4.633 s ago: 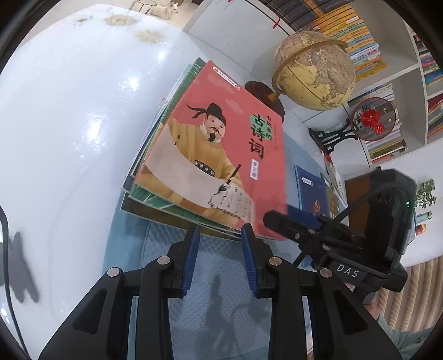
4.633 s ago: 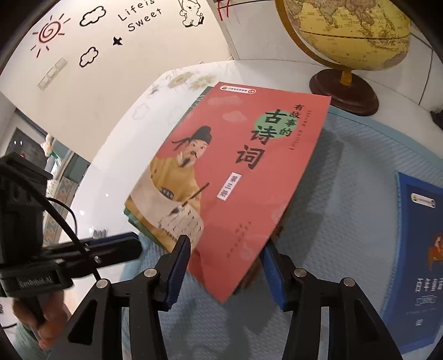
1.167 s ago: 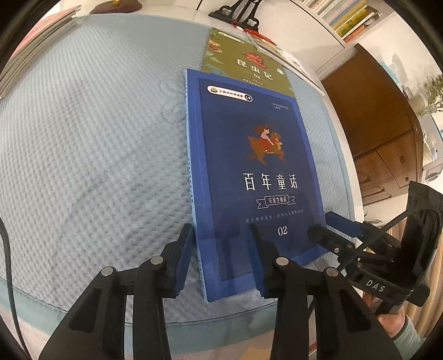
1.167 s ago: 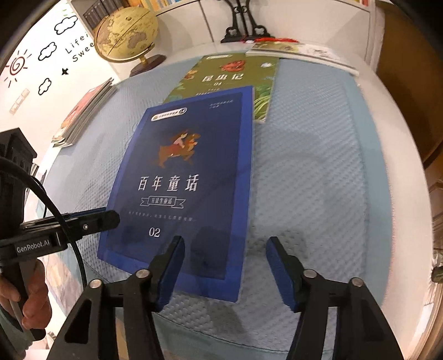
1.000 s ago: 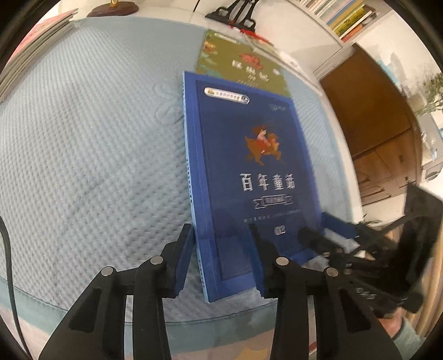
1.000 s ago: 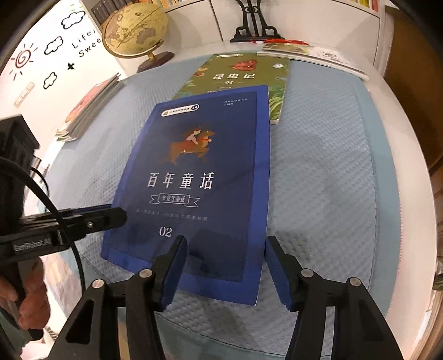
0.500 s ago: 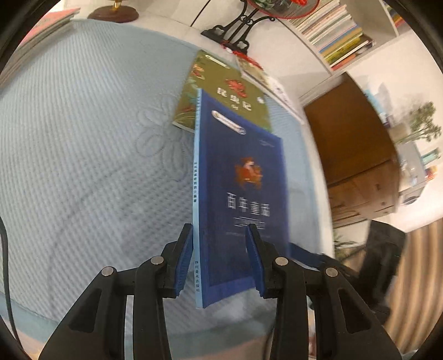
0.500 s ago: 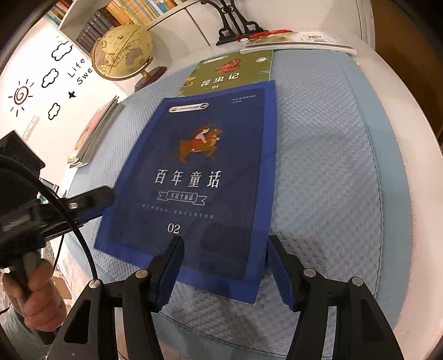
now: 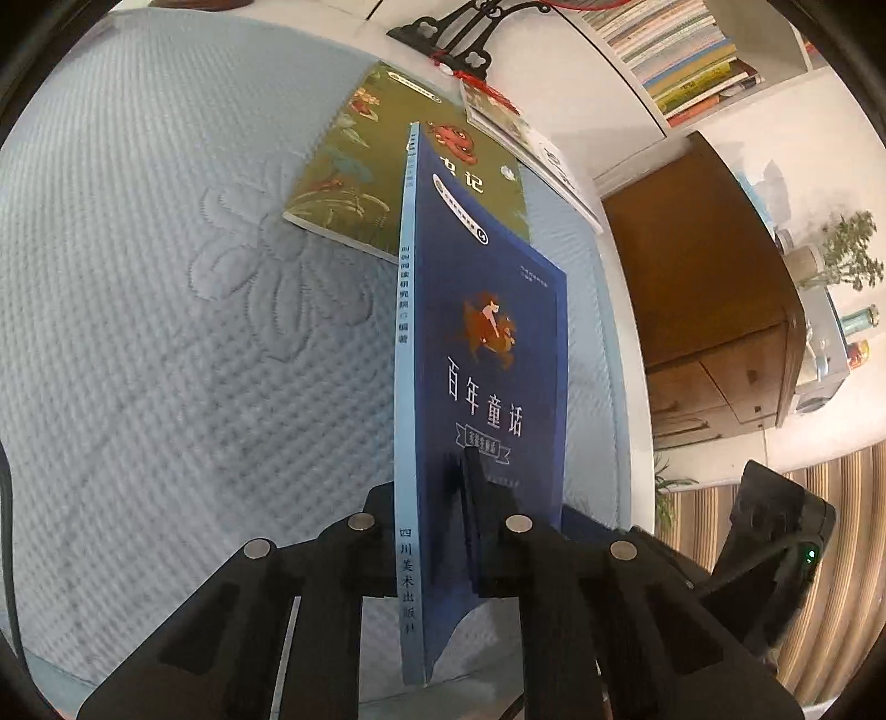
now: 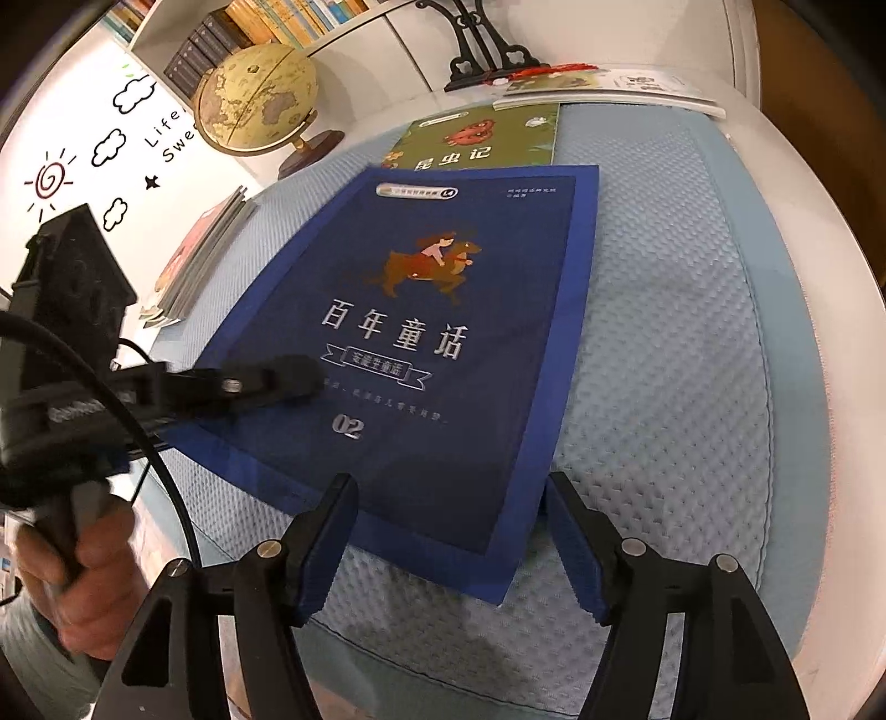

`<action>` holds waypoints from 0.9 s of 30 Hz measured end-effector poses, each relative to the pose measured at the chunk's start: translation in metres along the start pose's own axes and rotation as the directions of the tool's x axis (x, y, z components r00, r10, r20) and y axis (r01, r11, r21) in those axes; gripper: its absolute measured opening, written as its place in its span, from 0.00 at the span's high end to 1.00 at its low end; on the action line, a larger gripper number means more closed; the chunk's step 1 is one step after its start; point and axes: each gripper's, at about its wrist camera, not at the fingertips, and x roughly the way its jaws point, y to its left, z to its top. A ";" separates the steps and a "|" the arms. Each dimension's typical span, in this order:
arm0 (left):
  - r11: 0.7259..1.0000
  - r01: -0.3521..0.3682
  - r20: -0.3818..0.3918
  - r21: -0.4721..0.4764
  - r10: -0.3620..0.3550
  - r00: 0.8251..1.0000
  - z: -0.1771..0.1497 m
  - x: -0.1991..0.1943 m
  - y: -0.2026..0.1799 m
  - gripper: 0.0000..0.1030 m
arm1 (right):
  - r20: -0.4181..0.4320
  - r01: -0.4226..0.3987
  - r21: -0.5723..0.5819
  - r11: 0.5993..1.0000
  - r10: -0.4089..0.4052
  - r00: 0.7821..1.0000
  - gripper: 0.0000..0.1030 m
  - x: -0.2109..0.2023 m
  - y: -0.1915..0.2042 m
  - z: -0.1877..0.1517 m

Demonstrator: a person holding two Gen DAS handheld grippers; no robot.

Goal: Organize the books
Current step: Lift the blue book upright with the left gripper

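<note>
Across the white surface [image 10: 819, 183] lies a pale blue quilted mat [image 9: 166, 360], stitched with a flower outline in the left wrist view. At the far edge of the surface stand a yellowed globe [image 10: 257, 97] on a dark wooden base and a black ornate stand [image 10: 482, 50]; just in front of the stand lies a thin pale booklet [image 10: 609, 88], and beyond them are bookshelves [image 9: 681, 61].

On the mat's left edge in the right wrist view sits a stack of thin books [image 10: 205, 255] with a red cover on top. A green book [image 9: 354, 166] lies flat toward the far side of the mat. Nearer the grippers is the dark blue book [image 10: 443, 332], showing a rider on a brown animal and "02" on its cover. Its spine side is tilted up off the mat, and its far end overlaps the green book.

The left gripper [image 9: 437, 498] has its fingers pressed together on the near spine corner of the blue book, one finger on the cover and the other beneath. The right gripper [image 10: 448, 537] hovers over the book's near right corner with its blue-padded fingers [image 10: 326, 543] spread wide, touching nothing that can be seen.
</note>
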 end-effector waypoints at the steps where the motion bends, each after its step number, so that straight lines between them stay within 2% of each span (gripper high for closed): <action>1: 0.999 0.034 -0.003 -0.016 -0.034 0.999 0.001 -0.001 -0.001 0.91 | -0.010 -0.004 0.009 1.000 0.004 1.000 0.35 0.000 -0.001 0.003; 3: 0.990 0.120 -0.010 -0.067 -0.121 0.993 0.003 -0.006 -0.001 0.91 | -0.030 -0.026 0.035 0.999 0.027 0.999 0.35 -0.003 -0.006 0.010; 5: 0.966 0.221 -0.009 -0.134 -0.224 0.975 0.006 -0.012 0.003 0.91 | -0.031 -0.070 0.083 0.994 0.072 0.997 0.35 -0.009 -0.013 0.013; 7: 0.940 0.290 -0.002 -0.180 -0.296 0.955 0.007 -0.016 0.005 0.91 | -0.019 -0.150 0.161 0.976 0.155 0.988 0.31 -0.015 -0.027 0.018; 10: 0.922 0.328 -0.002 -0.208 -0.335 0.942 0.009 -0.017 0.004 0.91 | 0.008 -0.254 0.275 0.927 0.262 0.965 0.24 -0.016 -0.051 0.021; 11: 0.919 0.331 -0.007 -0.212 -0.340 0.940 0.010 -0.014 0.003 0.91 | 0.017 -0.282 0.306 0.909 0.292 0.956 0.24 -0.014 -0.057 0.021; 14: 0.884 0.377 -0.012 -0.276 -0.396 0.918 0.012 -0.005 0.006 0.91 | 0.033 -0.365 0.404 0.839 0.385 0.922 0.24 0.000 -0.073 0.023; 15: 0.870 0.391 -0.008 -0.302 -0.412 0.911 0.010 -0.003 0.009 0.91 | 0.040 -0.376 0.416 0.828 0.396 0.917 0.24 0.002 -0.073 0.025; 16: 0.866 0.394 -0.007 -0.307 -0.416 0.909 0.010 -0.003 0.010 0.91 | 0.053 -0.391 0.426 0.816 0.409 0.911 0.24 0.005 -0.073 0.027; 17: 0.869 0.391 -0.010 -0.304 -0.414 0.910 0.008 -0.004 0.011 0.91 | 0.062 -0.399 0.428 0.811 0.414 0.908 0.25 0.006 -0.072 0.029; 18: 0.875 0.381 -0.021 -0.297 -0.405 0.914 0.008 -0.003 0.010 0.91 | 0.073 -0.410 0.421 0.809 0.421 0.904 0.34 0.005 -0.070 0.031; 19: 0.878 0.376 -0.025 -0.296 -0.401 0.916 0.006 -0.005 0.012 0.91 | 0.077 -0.423 0.415 0.805 0.433 0.898 0.39 0.005 -0.067 0.032; 21: 0.883 0.364 -0.028 -0.296 -0.389 0.921 0.007 -0.006 0.015 0.91 | 0.077 -0.405 0.401 0.821 0.411 0.909 0.43 0.004 -0.062 0.033; 23: 0.903 0.330 -0.032 -0.274 -0.351 0.936 0.007 -0.008 0.017 0.91 | 0.075 -0.392 0.379 0.838 0.395 0.916 0.52 0.001 -0.059 0.031; 24: 0.931 0.285 -0.046 -0.229 -0.303 0.952 0.007 -0.011 0.013 0.91 | 0.068 -0.375 0.356 0.856 0.377 0.924 0.56 -0.003 -0.053 0.032; 26: 0.965 0.216 -0.063 -0.145 -0.227 0.972 0.006 -0.013 0.005 0.91 | 0.065 -0.322 0.283 0.903 0.317 0.946 0.57 -0.010 -0.043 0.033; 27: 0.977 0.189 -0.066 -0.103 -0.196 0.978 0.004 -0.015 0.000 0.91 | 0.057 -0.255 0.210 0.944 0.249 0.967 0.57 -0.015 -0.029 0.033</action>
